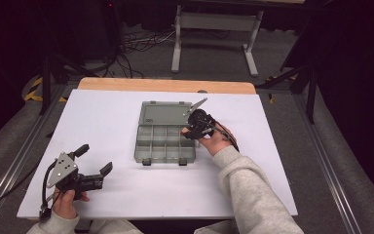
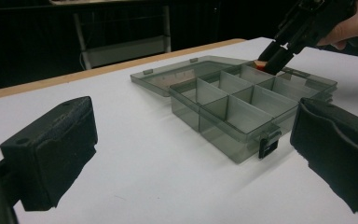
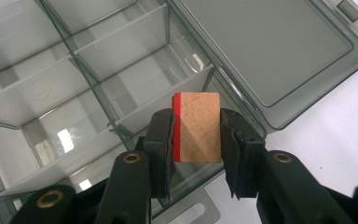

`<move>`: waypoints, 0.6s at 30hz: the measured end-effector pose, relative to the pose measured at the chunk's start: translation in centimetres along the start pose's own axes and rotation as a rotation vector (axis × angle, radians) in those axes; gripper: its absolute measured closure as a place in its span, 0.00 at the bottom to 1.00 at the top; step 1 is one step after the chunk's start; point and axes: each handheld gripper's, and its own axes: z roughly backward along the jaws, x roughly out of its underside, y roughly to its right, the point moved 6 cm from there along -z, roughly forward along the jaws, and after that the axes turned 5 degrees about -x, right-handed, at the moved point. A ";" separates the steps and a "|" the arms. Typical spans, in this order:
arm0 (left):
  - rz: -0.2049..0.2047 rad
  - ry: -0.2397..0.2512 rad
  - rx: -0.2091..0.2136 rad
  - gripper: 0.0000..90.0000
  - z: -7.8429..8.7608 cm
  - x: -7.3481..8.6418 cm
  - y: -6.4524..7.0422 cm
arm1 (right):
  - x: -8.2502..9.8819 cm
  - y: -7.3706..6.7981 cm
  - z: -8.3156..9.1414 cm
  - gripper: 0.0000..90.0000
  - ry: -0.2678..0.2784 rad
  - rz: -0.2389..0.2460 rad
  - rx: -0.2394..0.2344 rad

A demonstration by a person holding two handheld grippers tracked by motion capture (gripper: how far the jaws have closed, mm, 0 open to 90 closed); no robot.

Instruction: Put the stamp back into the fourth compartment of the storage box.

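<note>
- The white surface carries a clear compartment box, laid open with its lid flat on the far side.
- The left gripper is held near the front left corner of the surface, well apart from the box, with its jaws apart and nothing between them.
- The right gripper is clamped on a small wooden block and is tilted down over the far right compartment beside the lid hinge.
- The block is held by its two long sides, its long axis running along the jaws, so the compartment lies straight ahead of it.
- The block's red edge is seen plainly in the right gripper view; in the high view the block is hidden by the gripper.
</note>
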 end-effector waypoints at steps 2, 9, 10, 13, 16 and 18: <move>0.000 0.000 0.000 0.01 0.0 0.0 0.0 | 0.0 0.0 0.0 0.73 -0.002 0.000 -0.001; 0.000 0.000 0.000 0.01 0.0 0.0 0.0 | 0.0 -0.1 -0.2 0.73 -0.009 0.006 -0.006; 0.001 0.000 0.000 0.01 0.0 0.0 0.0 | 0.0 -0.2 -0.3 0.73 -0.013 0.009 -0.009; 0.001 0.000 0.000 0.01 0.0 0.0 0.0 | 0.0 -0.2 -0.4 0.73 -0.017 0.014 -0.004; 0.000 0.000 0.000 0.01 0.0 0.0 0.0 | 0.1 -0.3 -0.5 0.73 -0.023 0.018 -0.001; 0.001 0.001 -0.001 0.01 0.0 0.0 0.0 | 0.0 -0.3 -0.5 0.73 -0.024 0.018 -0.001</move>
